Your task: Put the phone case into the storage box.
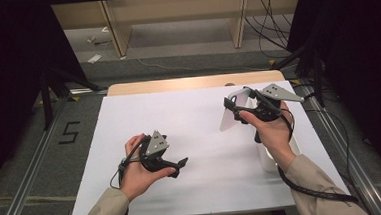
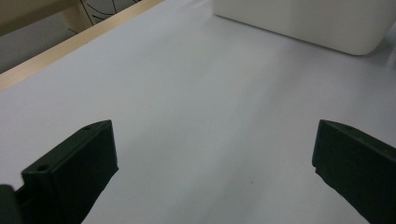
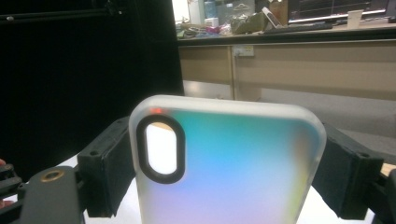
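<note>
The right gripper (image 1: pixel 236 107) is holding a phone case (image 1: pixel 231 112) up off the table, over the far right part of the white sheet (image 1: pixel 200 137). In the right gripper view the two black jaws are pressing on the case's long edges, one on each side, so they are standing wide yet gripping. The phone case (image 3: pixel 229 163) is frosted and translucent, showing a wash of blue, green and pink, with a dark-rimmed oval camera opening (image 3: pixel 161 148) near its upper left corner (the back of the case is facing the camera). Behind it a black curtain is filling the left, and a wooden counter with clutter is running across the far background.

The left gripper (image 1: pixel 182 165) is resting low over the near left part of the sheet, held in the person's left hand (image 1: pixel 137 168). In the left gripper view its jaws are standing far apart with bare white sheet between them, holding nothing. Ahead of them a white box (image 2: pixel 317 23) is sitting on the sheet, well apart from the jaws, and the wooden table edge (image 2: pixel 70 46) is showing along the upper left.

In the high view the white box (image 1: pixel 268 160) is lying mostly under the right forearm, so the sleeve is hiding much of it. Cables are trailing from both grippers toward the near edge. Nothing is lying between the two grippers on the sheet.
</note>
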{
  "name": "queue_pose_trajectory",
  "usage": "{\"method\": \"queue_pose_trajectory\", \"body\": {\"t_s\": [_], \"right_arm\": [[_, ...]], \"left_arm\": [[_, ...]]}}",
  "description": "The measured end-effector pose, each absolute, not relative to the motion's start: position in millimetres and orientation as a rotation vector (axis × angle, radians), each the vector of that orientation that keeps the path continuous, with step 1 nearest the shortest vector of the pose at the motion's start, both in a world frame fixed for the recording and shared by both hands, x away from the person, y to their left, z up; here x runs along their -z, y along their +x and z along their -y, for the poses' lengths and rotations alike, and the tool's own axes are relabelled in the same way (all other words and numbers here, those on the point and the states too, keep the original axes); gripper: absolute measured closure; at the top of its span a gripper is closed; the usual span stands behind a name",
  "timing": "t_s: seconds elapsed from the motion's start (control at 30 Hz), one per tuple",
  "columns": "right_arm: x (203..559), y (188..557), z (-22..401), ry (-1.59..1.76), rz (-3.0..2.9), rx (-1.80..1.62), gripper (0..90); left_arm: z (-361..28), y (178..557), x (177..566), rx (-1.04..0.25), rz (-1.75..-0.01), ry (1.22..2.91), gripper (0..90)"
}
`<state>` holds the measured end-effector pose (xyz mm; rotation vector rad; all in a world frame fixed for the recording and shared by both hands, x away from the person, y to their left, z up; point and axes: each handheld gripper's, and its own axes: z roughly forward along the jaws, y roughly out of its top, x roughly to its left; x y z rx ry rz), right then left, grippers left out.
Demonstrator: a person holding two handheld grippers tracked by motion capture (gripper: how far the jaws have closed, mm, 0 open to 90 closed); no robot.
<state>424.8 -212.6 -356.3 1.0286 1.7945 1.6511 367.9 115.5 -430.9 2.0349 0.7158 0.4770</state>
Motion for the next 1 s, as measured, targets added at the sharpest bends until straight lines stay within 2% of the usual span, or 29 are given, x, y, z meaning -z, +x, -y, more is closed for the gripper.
{"method": "queue_pose_trajectory", "body": {"t_s": [1.0], "right_arm": [[348, 435, 242, 1.101, -1.703, -1.604, 17.9]], "left_arm": [[-126, 364, 432, -0.484, -0.732, 2.026, 0.0]]}}
